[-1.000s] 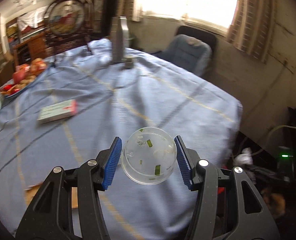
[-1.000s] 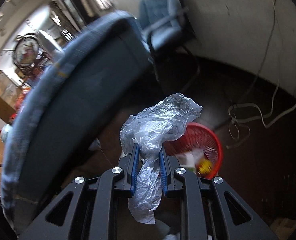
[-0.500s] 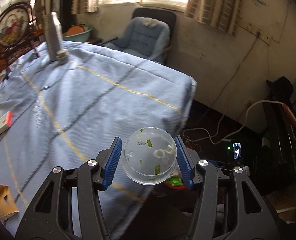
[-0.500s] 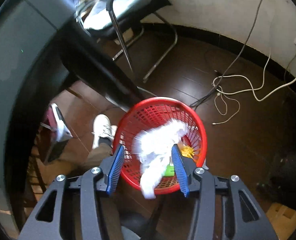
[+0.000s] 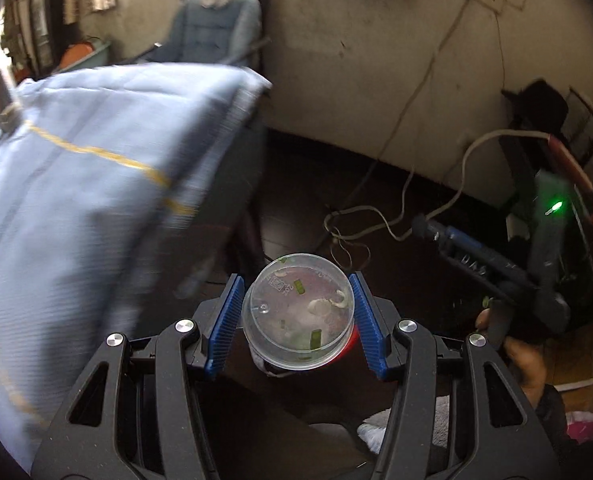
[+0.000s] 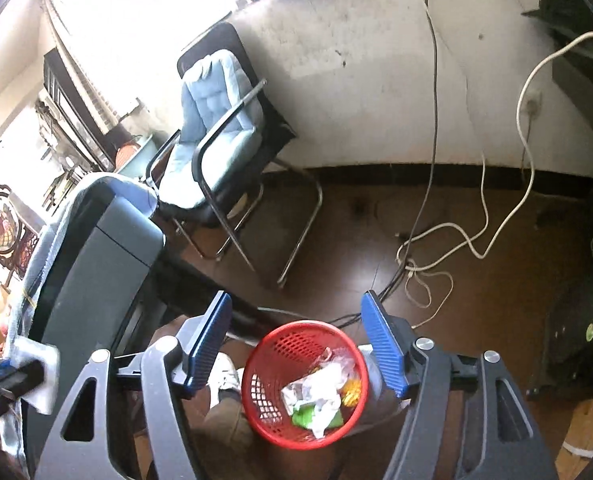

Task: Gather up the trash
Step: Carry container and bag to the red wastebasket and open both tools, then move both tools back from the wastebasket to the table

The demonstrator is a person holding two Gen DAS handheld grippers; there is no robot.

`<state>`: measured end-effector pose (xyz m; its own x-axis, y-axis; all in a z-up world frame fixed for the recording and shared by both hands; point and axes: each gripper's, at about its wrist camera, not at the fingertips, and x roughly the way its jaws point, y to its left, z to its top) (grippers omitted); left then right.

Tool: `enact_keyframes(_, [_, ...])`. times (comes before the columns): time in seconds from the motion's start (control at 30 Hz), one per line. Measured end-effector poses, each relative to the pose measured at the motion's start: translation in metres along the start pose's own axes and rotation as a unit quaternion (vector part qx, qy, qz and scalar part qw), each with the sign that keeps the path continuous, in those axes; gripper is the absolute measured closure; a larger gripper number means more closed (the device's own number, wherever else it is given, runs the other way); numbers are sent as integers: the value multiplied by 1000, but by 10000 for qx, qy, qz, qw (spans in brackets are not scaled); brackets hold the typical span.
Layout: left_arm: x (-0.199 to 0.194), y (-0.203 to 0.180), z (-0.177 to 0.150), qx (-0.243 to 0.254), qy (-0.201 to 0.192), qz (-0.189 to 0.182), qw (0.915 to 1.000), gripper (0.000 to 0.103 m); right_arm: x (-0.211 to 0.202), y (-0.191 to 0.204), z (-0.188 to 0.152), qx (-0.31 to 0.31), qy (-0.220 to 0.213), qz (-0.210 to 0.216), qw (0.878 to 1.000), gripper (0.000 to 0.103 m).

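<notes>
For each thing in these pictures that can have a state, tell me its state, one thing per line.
left gripper: shut on the clear plastic cup.
clear plastic cup: held, bits of food scraps inside.
right gripper: open, holding nothing, above the basket.
red basket: upright on the floor, partly filled with trash.
crumpled plastic: lying in the basket.
chair: unoccupied.

Blown-out window [image 6: 108, 32] glare, dim floor, perhaps motion-blurred tablecloth [image 5: 76, 168], fisheye-warped edges.
</notes>
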<state>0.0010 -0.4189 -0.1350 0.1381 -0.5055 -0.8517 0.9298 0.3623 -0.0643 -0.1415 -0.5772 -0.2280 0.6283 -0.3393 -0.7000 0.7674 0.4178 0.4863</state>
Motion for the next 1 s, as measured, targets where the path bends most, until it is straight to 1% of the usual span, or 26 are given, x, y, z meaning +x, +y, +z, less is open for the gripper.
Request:
enact_keyframes(0.13, [37,-16,5,120,277,-87,9995,49,3,-4,-1,-44,-11,-40,10000,37])
enact_keyframes(0.2, [49,-21,7,147,330,10,9993,42,3,-6,1,34,34,28,10000,37])
enact_keyframes(0.23, [52,-22,9,136,316,68,9994,31,3,-8,1,76,44,58,9999,37])
enact_keyframes(0.27, [52,-22,9,113,294,84,9995,24,0,-7,2,100,49,70,9999,37])
enact_keyframes(0.37, [46,-20,10,92,141,157,9997,14,2,-10,2,161,78,84,9998,36])
enact_keyframes(0.43, [38,-19,9,139,-11,341,9993,10,5,-11,1,219,141,119,9996,35])
enact_keyframes(0.53, [27,-20,8,209,-134,491,9985,9,9,-10,-2,320,256,232,9989,35])
enact_keyframes(0.6, [21,-20,7,226,-167,536,9982,9,7,-6,-2,281,241,246,9990,35])
enact_keyframes(0.7, [13,-18,5,215,-207,592,9978,9,2,4,-4,138,190,280,9993,34])
enact_keyframes(0.83, [0,-9,4,151,-280,682,9972,9,-6,22,-6,-127,146,318,9993,30])
enact_keyframes(1.0, [-21,2,1,6,-441,767,9961,9,-13,37,-10,-462,248,231,9984,25])
